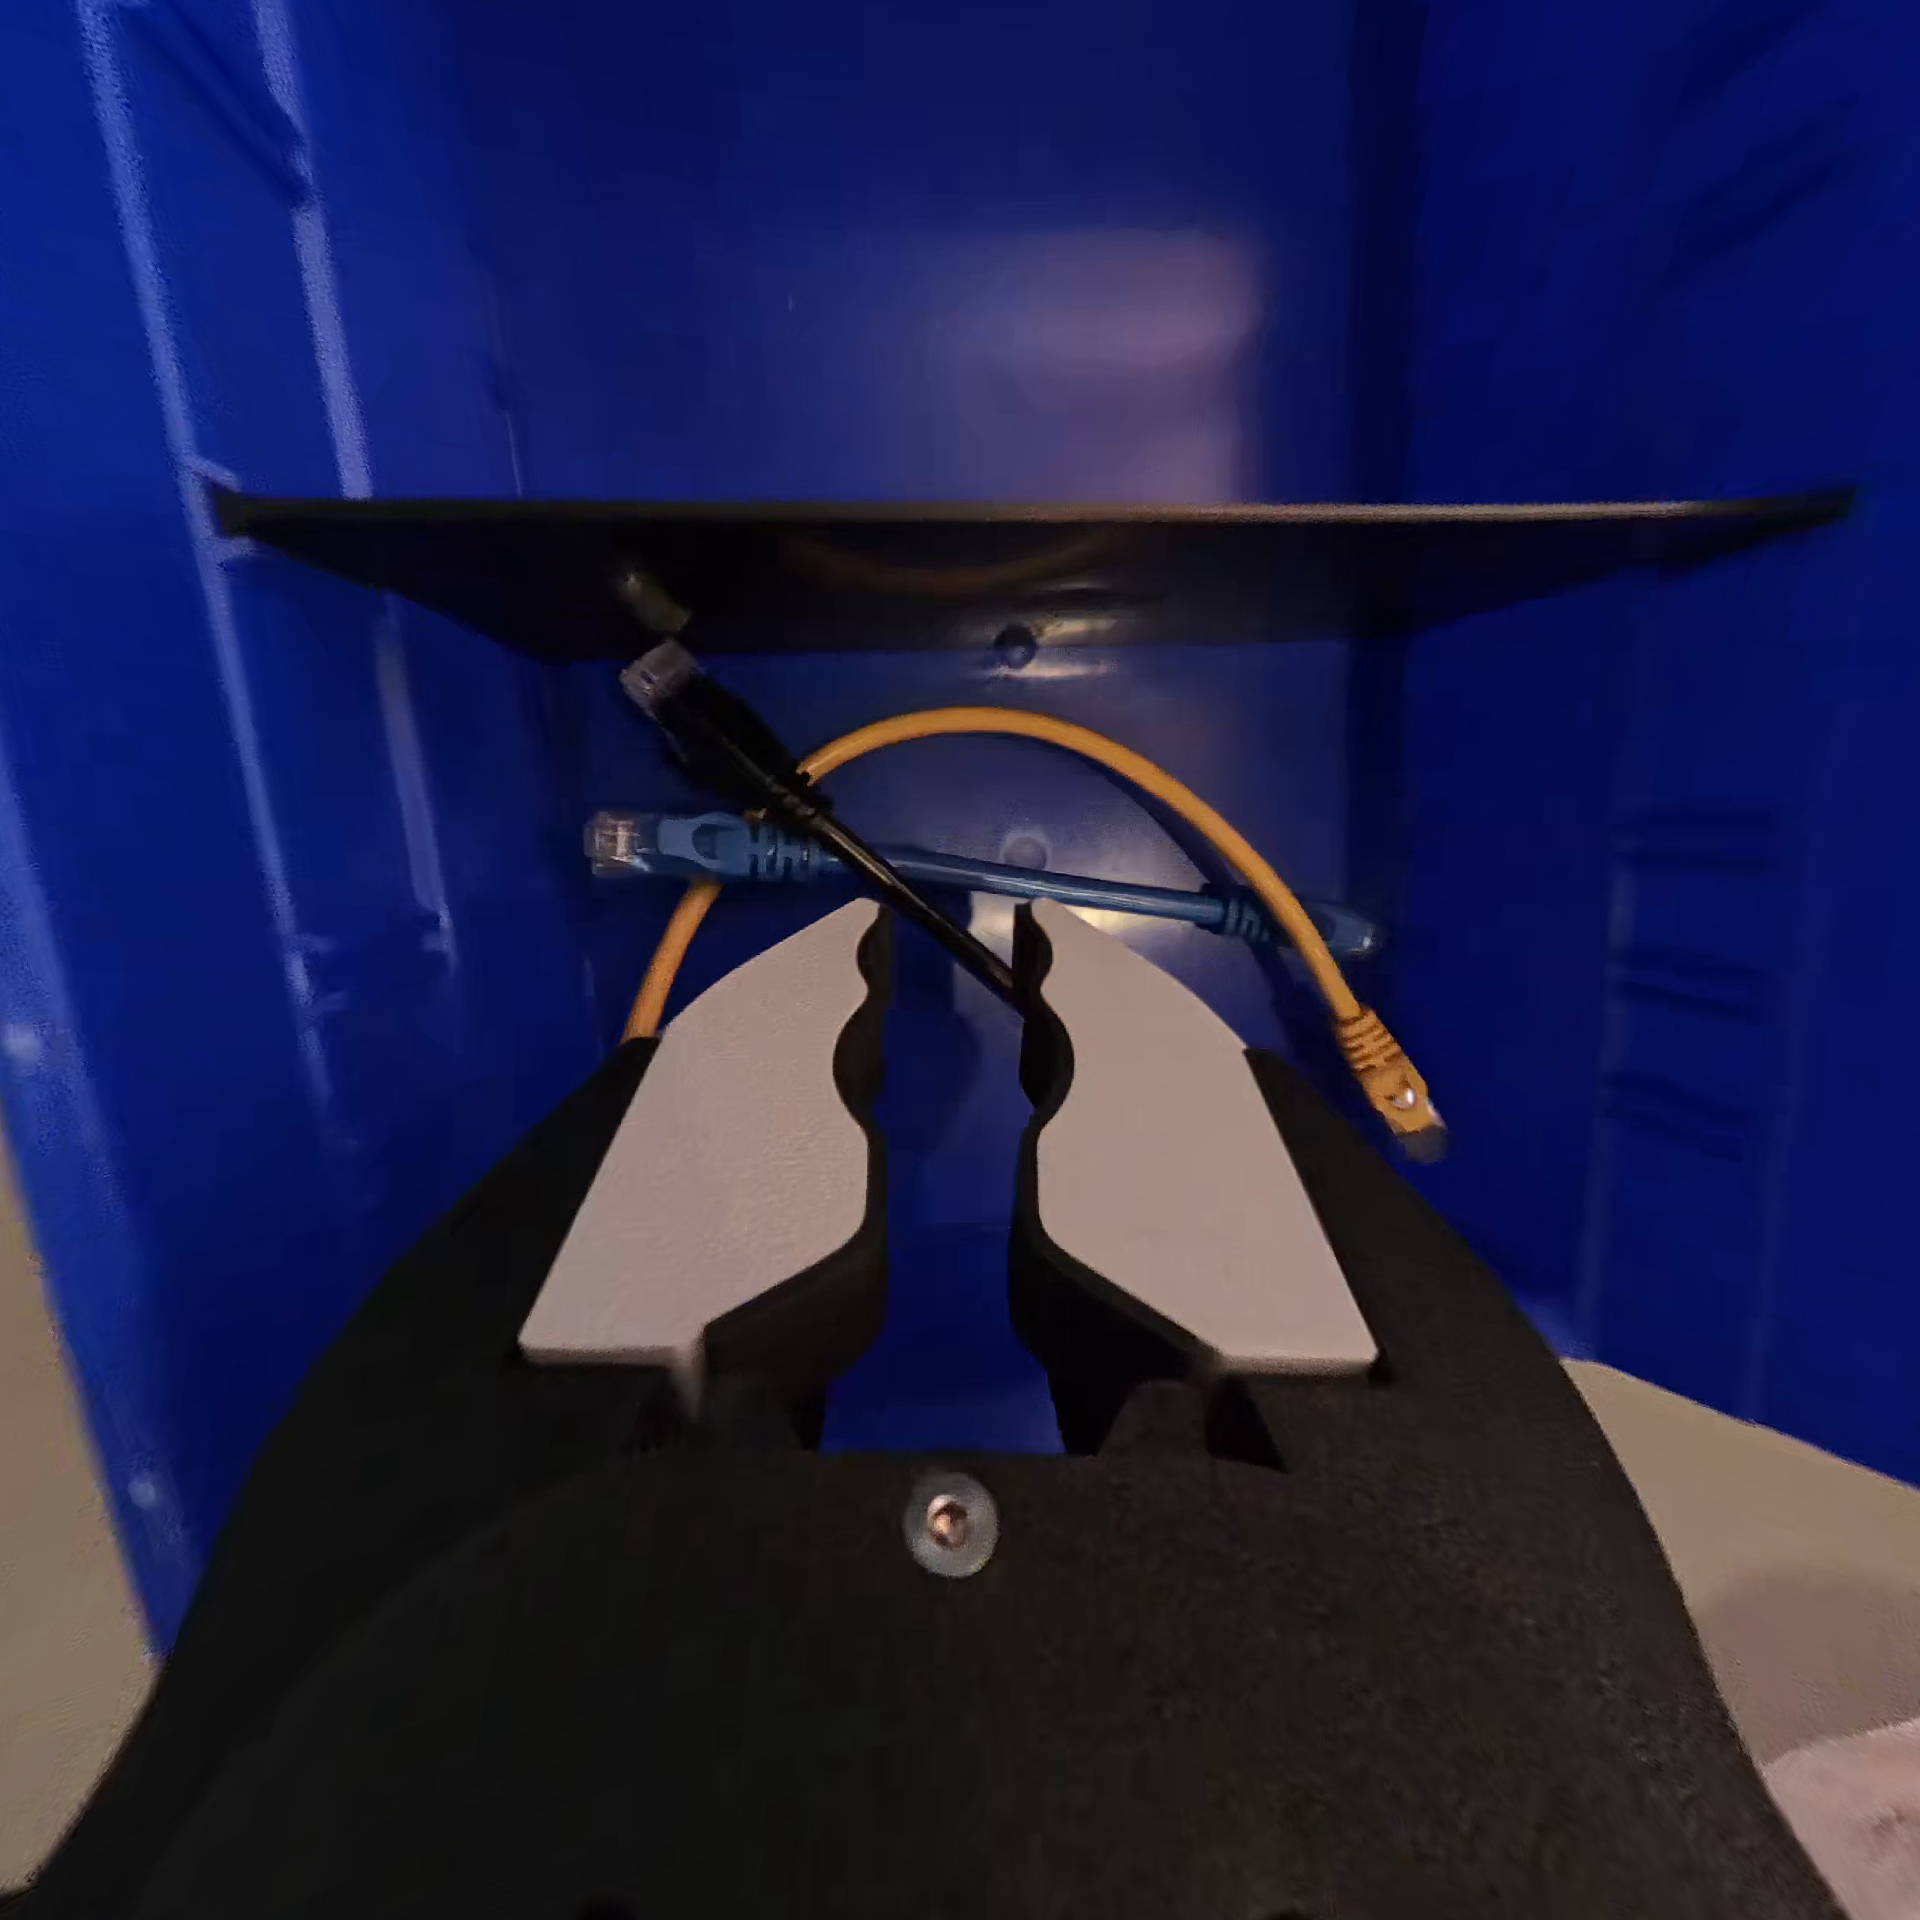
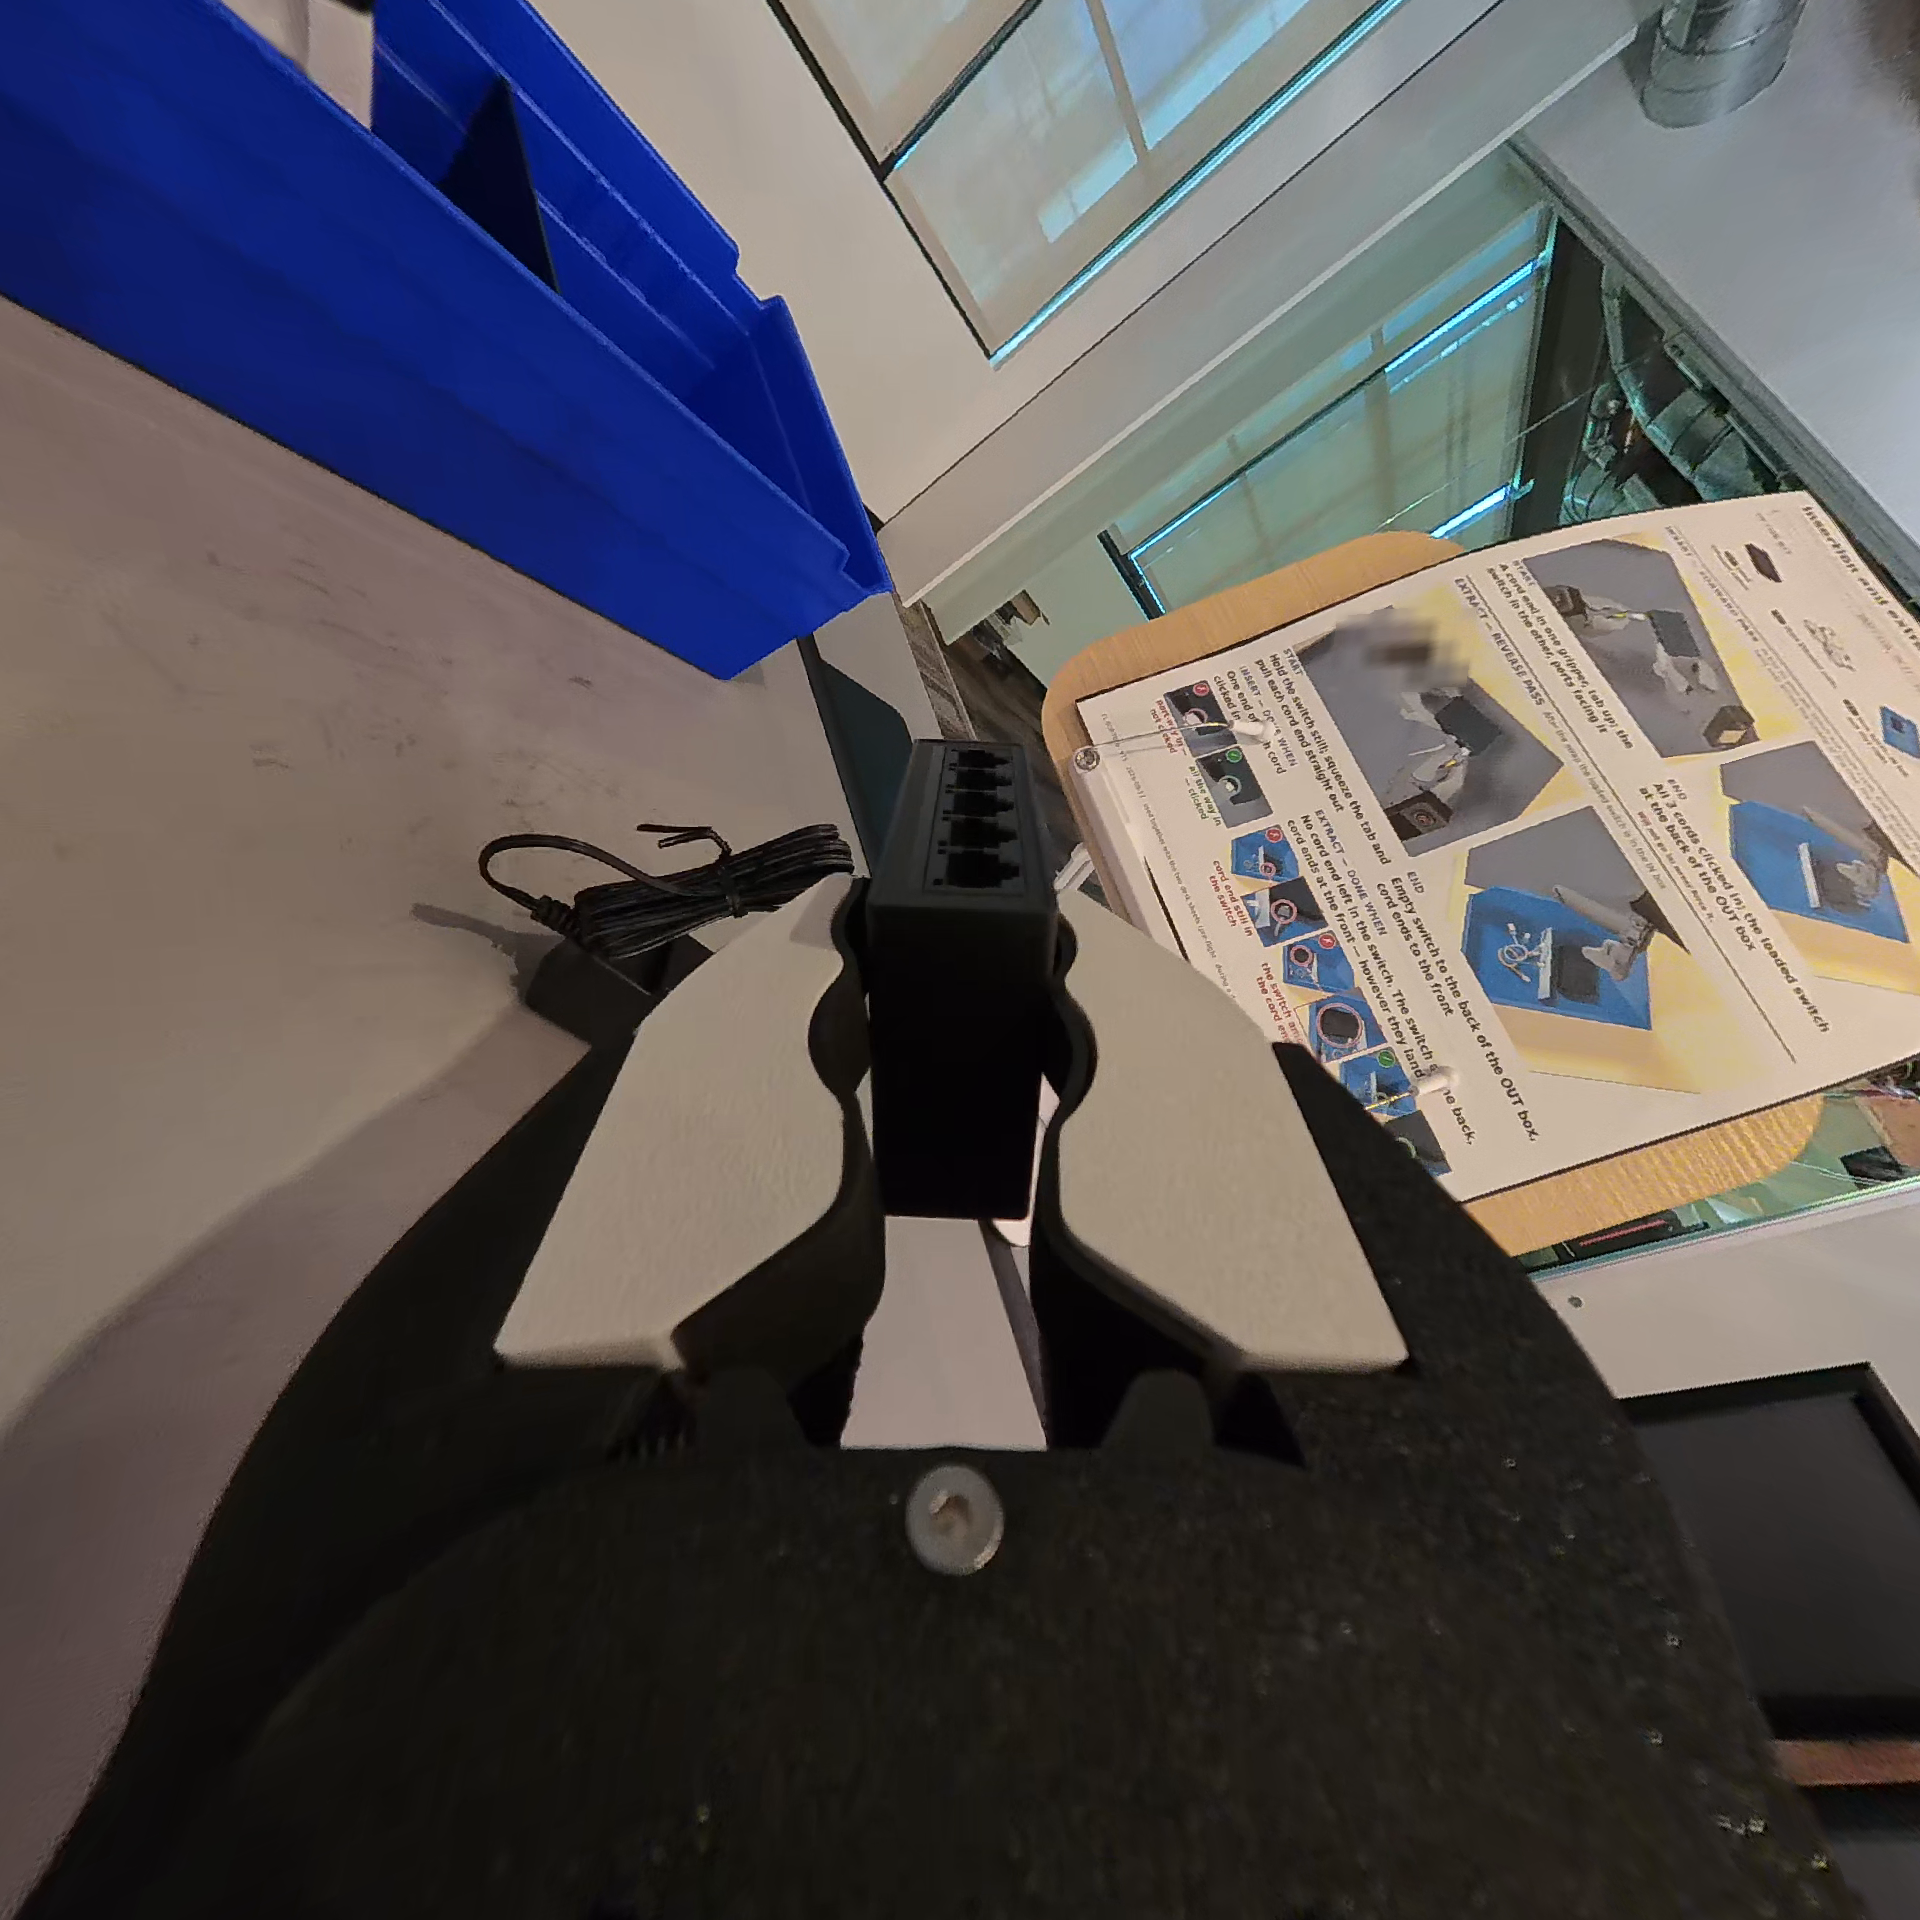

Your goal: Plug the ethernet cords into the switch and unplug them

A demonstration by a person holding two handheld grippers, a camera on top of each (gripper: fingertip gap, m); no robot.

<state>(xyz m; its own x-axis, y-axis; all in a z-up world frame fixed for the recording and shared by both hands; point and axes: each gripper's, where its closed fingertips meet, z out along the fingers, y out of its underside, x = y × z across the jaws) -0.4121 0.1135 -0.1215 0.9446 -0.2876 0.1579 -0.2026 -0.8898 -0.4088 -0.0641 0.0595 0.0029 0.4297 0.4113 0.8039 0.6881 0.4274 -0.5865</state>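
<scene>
Left wrist view: left gripper reaching into blue bin, jaws partly apart, black cord slanting between; grip on it unclear. Right wrist view: right gripper over table, clamped on black switch, ports facing away.

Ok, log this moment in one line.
right tongs: clamped on switch | left tongs: in blue bin, black cord between fingers, grip unclear | ports: empty

Dim inside the blue bin, soft purplish glare on its far wall, blurred bowed edges, brighter daylight from the windows at far right, adapter casting a short shadow
</scene>
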